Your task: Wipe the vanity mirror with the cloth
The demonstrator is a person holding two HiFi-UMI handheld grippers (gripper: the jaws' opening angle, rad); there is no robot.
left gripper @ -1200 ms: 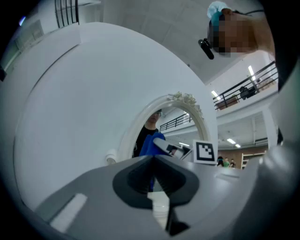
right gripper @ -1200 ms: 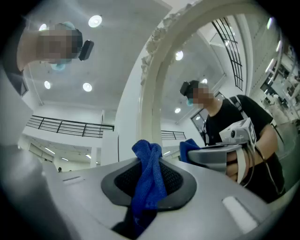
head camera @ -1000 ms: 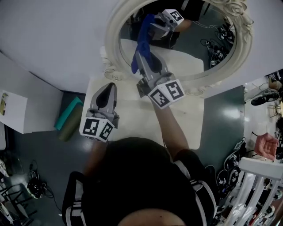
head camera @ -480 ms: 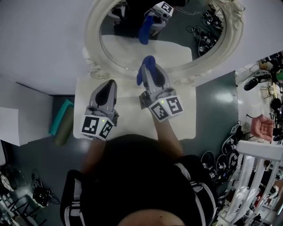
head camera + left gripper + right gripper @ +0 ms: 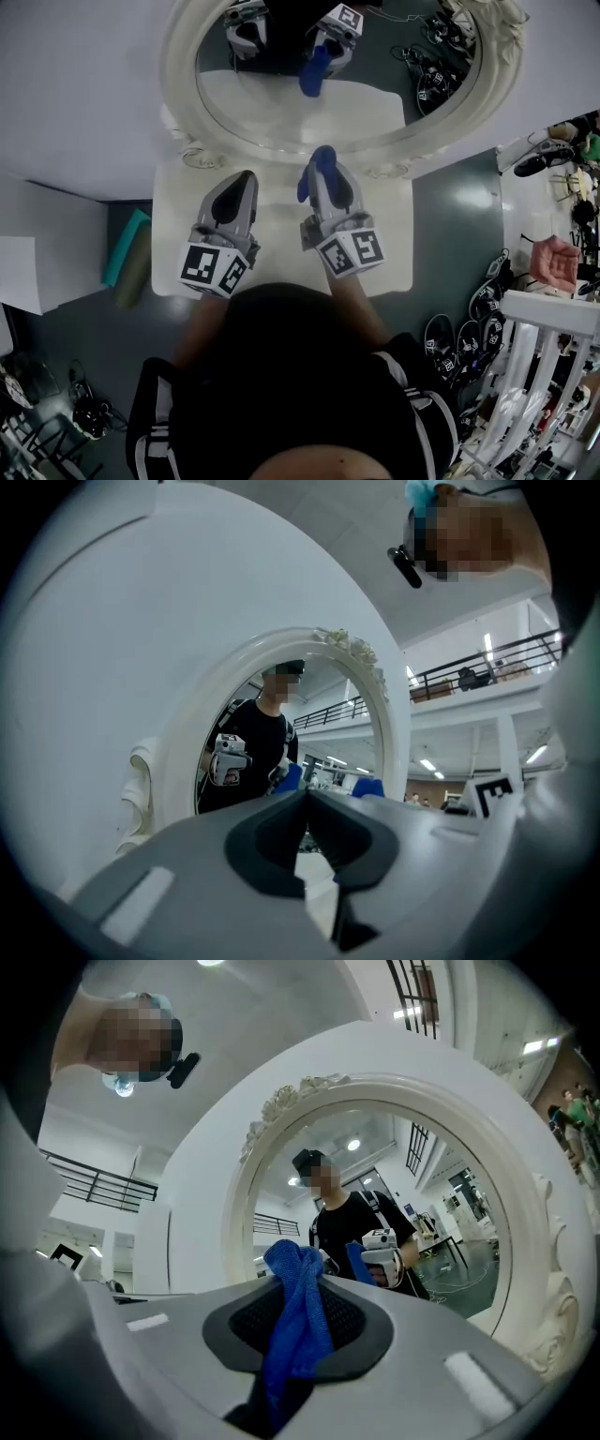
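The oval vanity mirror [image 5: 281, 103] in its ornate white frame [image 5: 178, 112] stands at the back of a white table [image 5: 272, 248]; it fills the right gripper view as mirror [image 5: 412, 1241] and shows in the left gripper view as mirror [image 5: 272, 761]. My right gripper [image 5: 322, 161] is shut on a blue cloth [image 5: 319, 173], bunched between its jaws as the cloth [image 5: 295, 1321], held a little short of the glass above the table. My left gripper [image 5: 246, 178] is shut with nothing in it, just left of the right one. The glass reflects both grippers and the cloth.
A white wall [image 5: 84, 84] lies left of the mirror. A teal roll [image 5: 127, 248] and an olive one lie on the dark floor left of the table. Cables, shoes and a white rack [image 5: 534, 375] crowd the right side.
My right gripper with the blue cloth has drawn back from the mirror glass toward me, over the table. The view has shifted so the mirror sits higher and more to the left.
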